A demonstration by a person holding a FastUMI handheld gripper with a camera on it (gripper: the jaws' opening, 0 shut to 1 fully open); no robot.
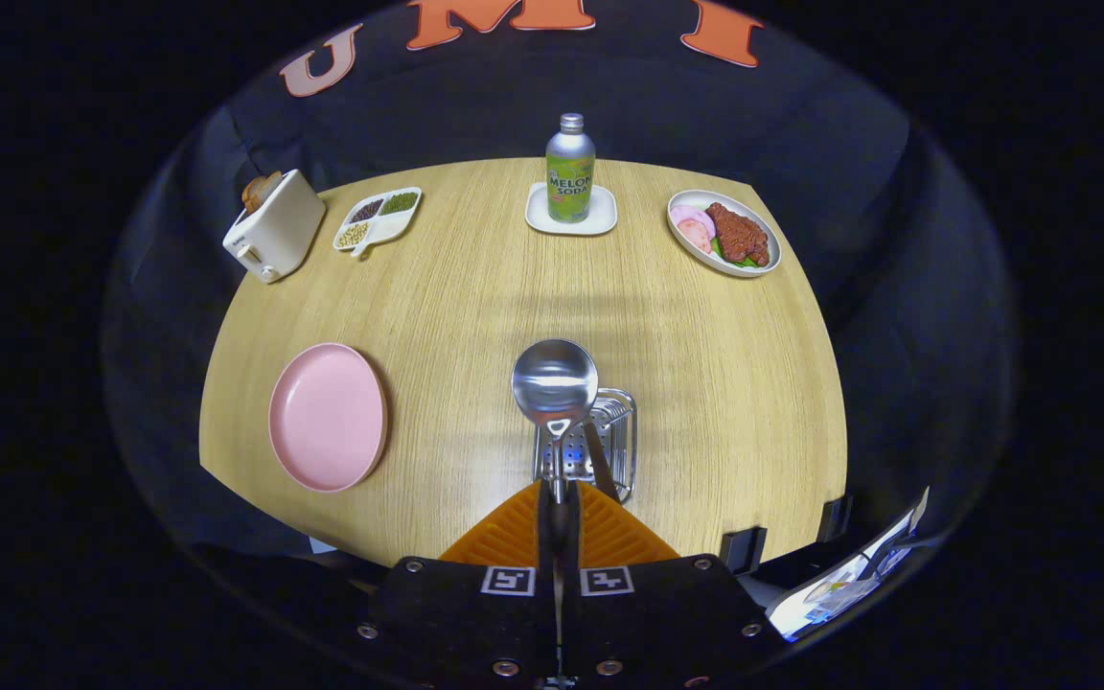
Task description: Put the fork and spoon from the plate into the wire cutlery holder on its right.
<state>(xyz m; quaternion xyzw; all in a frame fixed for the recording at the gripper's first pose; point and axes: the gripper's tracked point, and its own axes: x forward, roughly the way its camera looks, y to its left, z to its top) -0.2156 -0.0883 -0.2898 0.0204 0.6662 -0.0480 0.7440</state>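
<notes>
The spoon, clamped by its handle between the gripper's 2 closed fingers, hangs bowl-forward above the wire cutlery holder, apparently lined up for dropping in beside a dark handle.

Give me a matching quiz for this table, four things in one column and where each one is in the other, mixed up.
Things:
1. spoon
2. plate
3. bottle
4. toaster

Places:
A. on a white coaster at the far edge
B. handle pinched in the shut claw, bowl over the holder
C. far corner, beside the divided dish
D. bare, on the table on the side of the holder away from the meat dish

Pairs: 1-B, 2-D, 3-A, 4-C
</notes>
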